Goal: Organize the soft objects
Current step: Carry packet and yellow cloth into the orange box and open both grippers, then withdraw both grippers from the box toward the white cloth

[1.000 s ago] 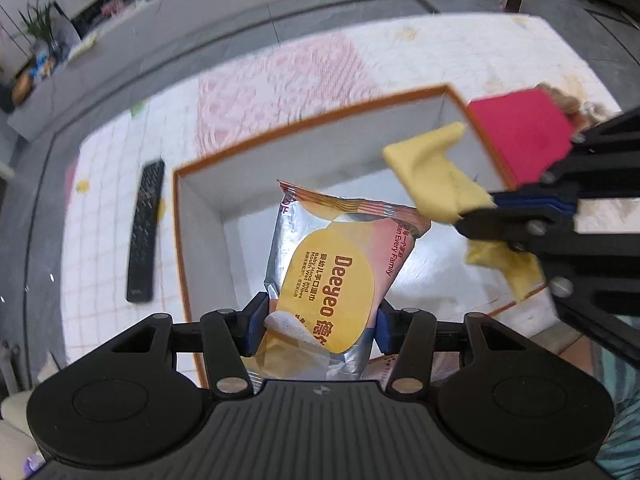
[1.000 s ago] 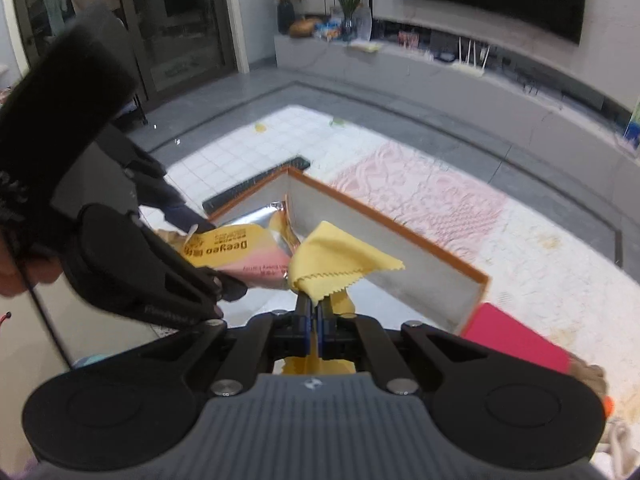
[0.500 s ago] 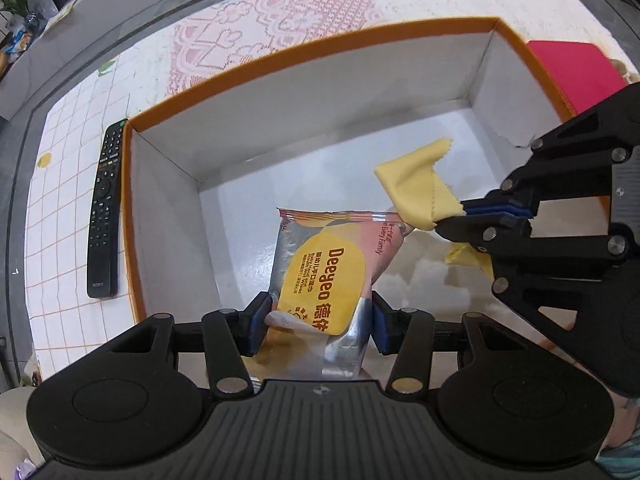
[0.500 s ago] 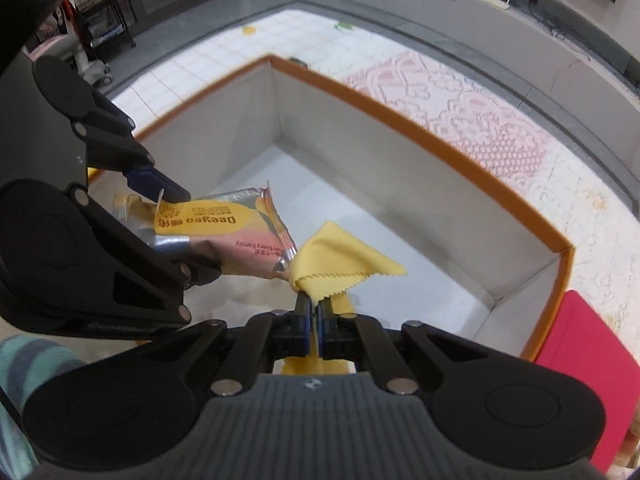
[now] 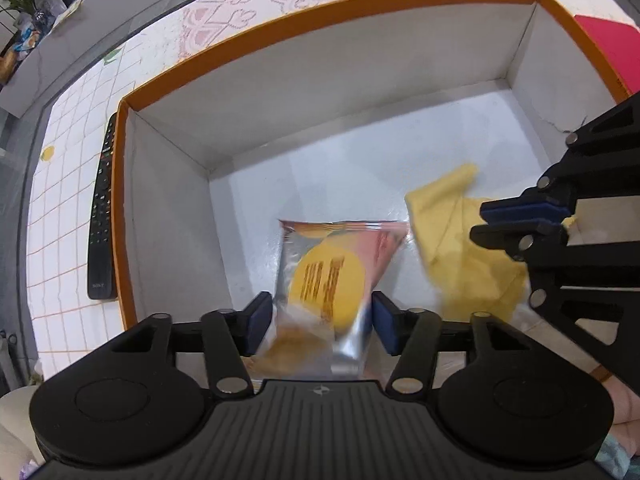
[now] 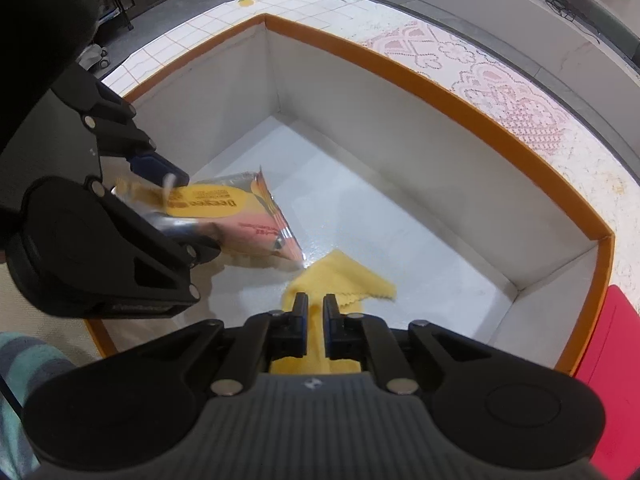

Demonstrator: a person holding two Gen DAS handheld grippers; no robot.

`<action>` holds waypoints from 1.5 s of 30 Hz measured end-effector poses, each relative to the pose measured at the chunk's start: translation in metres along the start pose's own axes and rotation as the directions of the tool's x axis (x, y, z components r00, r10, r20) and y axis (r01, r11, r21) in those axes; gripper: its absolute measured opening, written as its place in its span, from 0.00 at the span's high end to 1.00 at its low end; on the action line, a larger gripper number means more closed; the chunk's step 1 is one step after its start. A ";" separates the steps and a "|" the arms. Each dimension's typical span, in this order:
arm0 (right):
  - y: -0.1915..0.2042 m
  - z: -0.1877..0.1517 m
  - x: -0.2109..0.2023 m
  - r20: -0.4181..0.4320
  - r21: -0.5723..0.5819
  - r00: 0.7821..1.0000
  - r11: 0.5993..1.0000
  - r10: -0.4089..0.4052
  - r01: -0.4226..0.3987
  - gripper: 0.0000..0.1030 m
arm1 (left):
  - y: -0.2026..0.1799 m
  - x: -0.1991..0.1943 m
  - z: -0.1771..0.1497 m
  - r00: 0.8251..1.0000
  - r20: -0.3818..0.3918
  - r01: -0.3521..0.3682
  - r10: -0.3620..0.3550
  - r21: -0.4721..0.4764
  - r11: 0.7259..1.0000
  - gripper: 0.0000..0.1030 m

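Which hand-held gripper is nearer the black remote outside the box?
Left. The left hand-held gripper works by the box wall that the remote lies against; the right hand-held gripper is further over, beyond the packet.

Both hand-held grippers (image 5: 322, 316) (image 6: 316, 312) point steeply down, jaws opening.

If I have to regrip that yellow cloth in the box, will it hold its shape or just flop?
Probably flops: the yellow cloth folds and drapes limply around the right tool, whose jaws are opening. Likely very light, being thin with pinked edges. It may crumple on the box floor, so pinch a raised fold.
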State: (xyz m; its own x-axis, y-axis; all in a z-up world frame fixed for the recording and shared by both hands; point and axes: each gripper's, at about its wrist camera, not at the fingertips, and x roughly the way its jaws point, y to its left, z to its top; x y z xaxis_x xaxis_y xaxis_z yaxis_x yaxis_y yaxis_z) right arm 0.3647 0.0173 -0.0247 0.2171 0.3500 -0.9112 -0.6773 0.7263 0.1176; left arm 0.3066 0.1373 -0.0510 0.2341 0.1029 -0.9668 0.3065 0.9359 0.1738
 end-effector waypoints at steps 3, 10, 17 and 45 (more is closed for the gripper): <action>0.000 0.001 -0.001 0.005 0.000 1.000 1.000 -0.009 0.009 0.79 | 0.001 -0.005 0.001 1.000 0.019 0.011 -0.010 -0.011 1.000 0.27; 0.003 -0.001 -0.013 0.029 -0.006 0.999 1.000 -0.019 0.020 0.64 | 0.002 -0.029 -0.003 0.998 0.069 0.017 -0.015 -0.034 0.999 0.26; 0.004 -0.014 -0.057 0.097 -0.027 0.994 0.998 -0.052 0.054 0.51 | -0.009 -0.070 -0.012 0.990 0.142 0.011 -0.004 -0.044 0.999 0.26; -0.114 -0.226 -0.206 0.068 0.199 0.959 0.945 -0.276 0.258 0.38 | -0.232 -0.159 -0.028 0.953 0.246 0.141 -0.178 0.160 0.977 0.28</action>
State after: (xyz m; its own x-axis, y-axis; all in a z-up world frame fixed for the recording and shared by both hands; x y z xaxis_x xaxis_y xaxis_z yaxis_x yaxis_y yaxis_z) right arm 0.2377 -0.2714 0.0605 0.4428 0.1749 -0.8794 -0.4441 0.8948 -0.0457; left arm 0.1727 -0.0867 0.0574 0.3952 -0.1509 -0.9061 0.4799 0.8750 0.0635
